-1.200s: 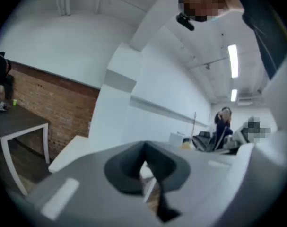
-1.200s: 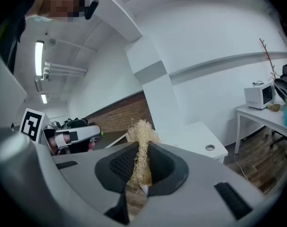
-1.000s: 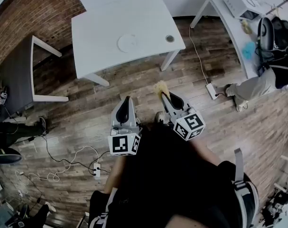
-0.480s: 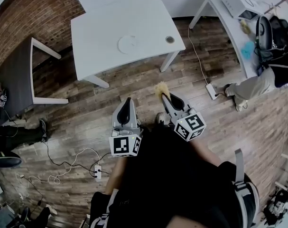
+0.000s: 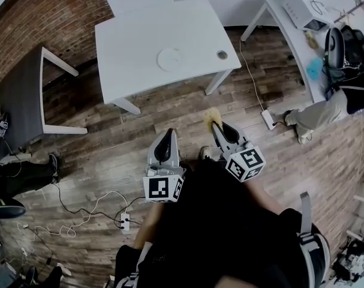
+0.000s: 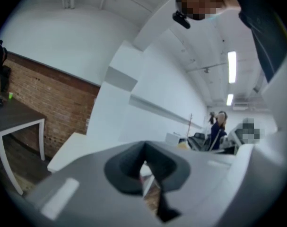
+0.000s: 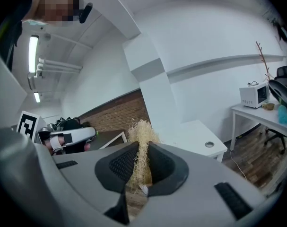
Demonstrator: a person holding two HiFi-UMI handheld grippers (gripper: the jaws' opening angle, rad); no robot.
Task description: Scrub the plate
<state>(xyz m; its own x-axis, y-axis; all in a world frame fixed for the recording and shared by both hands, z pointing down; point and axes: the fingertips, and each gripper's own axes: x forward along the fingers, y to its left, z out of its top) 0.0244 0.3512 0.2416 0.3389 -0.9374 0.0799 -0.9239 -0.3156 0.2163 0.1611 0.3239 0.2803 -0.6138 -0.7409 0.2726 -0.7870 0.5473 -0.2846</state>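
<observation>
A white round plate [image 5: 170,59] lies near the middle of the white table [image 5: 134,35], far ahead of both grippers. My right gripper [image 5: 218,126] is shut on a straw-coloured scrubber [image 5: 211,117], whose tuft sticks out past the jaw tips; in the right gripper view the scrubber [image 7: 142,148] fills the gap of the right gripper [image 7: 141,167]. My left gripper [image 5: 166,144] is held over the wooden floor, with its jaws together and nothing between them. In the left gripper view the left gripper [image 6: 144,167] points toward the table [image 6: 72,148]. The plate is not visible in either gripper view.
A dark table [image 5: 26,95] stands at the left by a brick wall. A white desk [image 5: 301,35] with a microwave and a chair is at the right. Cables and a power strip [image 5: 123,218] lie on the floor. A seated person's leg [image 5: 313,116] shows at the right.
Table and plate have shifted slightly down and right in the head view. Both grippers sit a little lower and further right in the view; their grip is unchanged.
</observation>
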